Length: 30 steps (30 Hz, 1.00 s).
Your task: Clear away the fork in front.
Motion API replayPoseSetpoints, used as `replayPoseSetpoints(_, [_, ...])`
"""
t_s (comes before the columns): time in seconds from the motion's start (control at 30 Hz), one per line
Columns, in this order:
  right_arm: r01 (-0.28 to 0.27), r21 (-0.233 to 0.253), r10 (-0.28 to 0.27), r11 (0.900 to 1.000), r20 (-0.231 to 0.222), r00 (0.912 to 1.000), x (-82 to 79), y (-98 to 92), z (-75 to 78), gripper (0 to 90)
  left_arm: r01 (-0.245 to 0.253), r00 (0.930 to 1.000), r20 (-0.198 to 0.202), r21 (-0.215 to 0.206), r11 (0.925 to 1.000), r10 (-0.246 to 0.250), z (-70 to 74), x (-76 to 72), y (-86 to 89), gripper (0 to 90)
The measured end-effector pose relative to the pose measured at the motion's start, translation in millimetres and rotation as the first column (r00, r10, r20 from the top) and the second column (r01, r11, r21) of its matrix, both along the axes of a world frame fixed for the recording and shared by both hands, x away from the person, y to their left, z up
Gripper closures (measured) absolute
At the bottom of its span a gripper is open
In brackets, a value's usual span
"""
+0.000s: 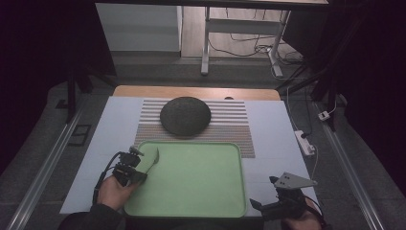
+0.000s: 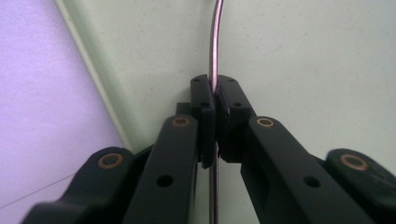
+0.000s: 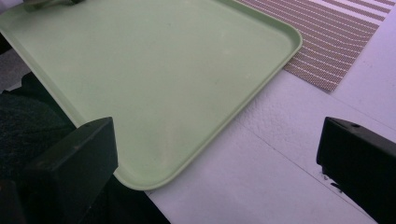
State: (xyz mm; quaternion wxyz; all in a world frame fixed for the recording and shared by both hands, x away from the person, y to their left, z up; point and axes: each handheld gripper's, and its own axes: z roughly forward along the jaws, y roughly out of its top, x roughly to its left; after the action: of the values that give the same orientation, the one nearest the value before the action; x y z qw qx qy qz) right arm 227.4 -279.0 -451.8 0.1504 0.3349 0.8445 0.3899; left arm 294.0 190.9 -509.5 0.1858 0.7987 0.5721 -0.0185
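High view: you are holding the left gripper (image 1: 135,165) at the near-left corner of the green tray (image 1: 201,191), where a pale green plate (image 1: 149,160) is standing on its edge, tilted up from the tray floor. Your right gripper (image 1: 268,203) is sitting at the tray's near-right corner, off the tray, over the white table cover (image 1: 273,124). A dark round lid (image 1: 185,116) is lying on the striped mat (image 1: 234,125) beyond the tray.

Left gripper view: your jaws are pinching the thin rim of the plate (image 2: 214,56), closed tight on it, above the tray floor (image 2: 303,60).

Right gripper view: your jaws are standing wide apart, gripping nothing, pointing at the tray's corner (image 3: 154,93) and the table cover (image 3: 261,168).
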Motion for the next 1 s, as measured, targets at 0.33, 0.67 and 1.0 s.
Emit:
replayPoseSetpoints(0.33, [0.013,0.016,-0.013,1.000,-0.010,0.9999,-1.0,-3.7,0.5,0.0,0.014,0.9942,0.107,-0.049,0.9987,-0.009,13.3,4.0,6.5,81.1])
replayPoseSetpoints(0.67, [0.033,0.019,-0.033,0.999,-0.045,0.9985,-0.2,-7.1,-0.4,0.0,0.071,0.9819,0.180,-0.062,0.9955,-0.059,11.9,37.7,3.8,88.6])
replayPoseSetpoints(1.0, [0.036,0.032,-0.034,0.999,-0.068,0.9971,2.1,-8.3,-1.4,0.0,0.127,0.9761,0.181,-0.026,0.9916,-0.120,5.1,49.5,-14.3,88.6])
